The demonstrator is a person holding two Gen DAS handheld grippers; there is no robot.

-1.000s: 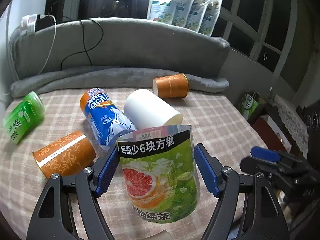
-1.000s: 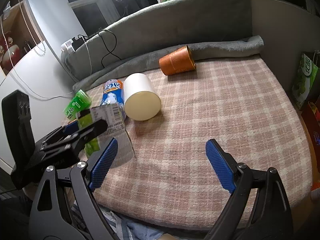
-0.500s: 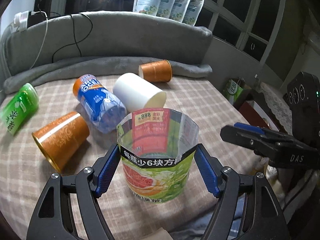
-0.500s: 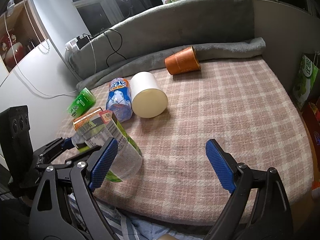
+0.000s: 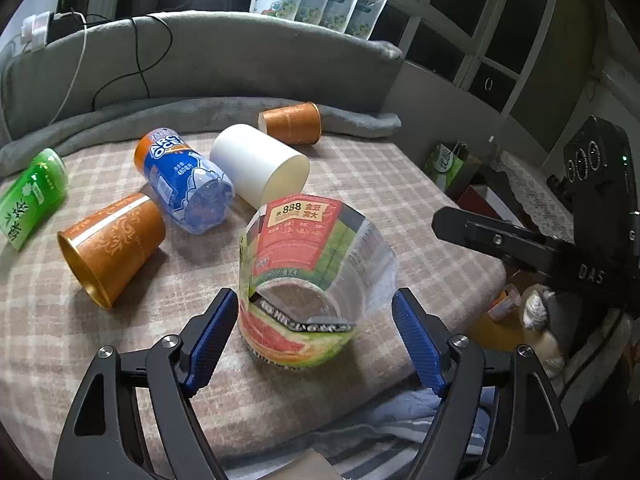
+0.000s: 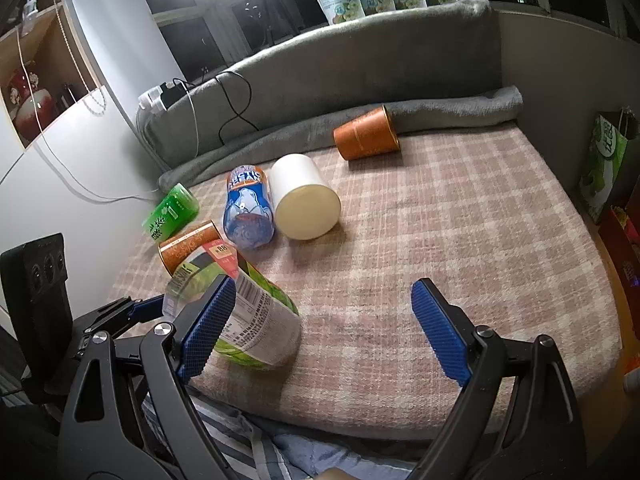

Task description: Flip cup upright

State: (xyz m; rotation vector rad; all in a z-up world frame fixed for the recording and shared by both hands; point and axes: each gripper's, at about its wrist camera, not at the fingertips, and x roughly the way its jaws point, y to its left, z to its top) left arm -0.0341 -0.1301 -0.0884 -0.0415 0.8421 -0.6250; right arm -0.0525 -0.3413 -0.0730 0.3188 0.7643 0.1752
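Note:
A clear cut-off bottle cup with a green grapefruit label (image 5: 308, 280) stands upright, mouth up, near the front edge of the checked blanket (image 5: 400, 200). My left gripper (image 5: 316, 332) is open, its blue pads on either side of the cup with small gaps. The same cup shows in the right wrist view (image 6: 248, 312), partly behind my right gripper's left pad. My right gripper (image 6: 320, 328) is open and empty, to the right of the cup.
Lying on their sides are a white cup (image 5: 260, 164), a blue-labelled bottle cup (image 5: 184, 180), two orange cups (image 5: 112, 244) (image 5: 292, 122) and a green bottle cup (image 5: 28, 196). A grey cushion (image 5: 224, 60) lines the back. The blanket's edge drops off to the right.
The cup has gone down from held in the air to standing on the blanket. My left gripper's pads have opened off its sides and the view now looks down into it.

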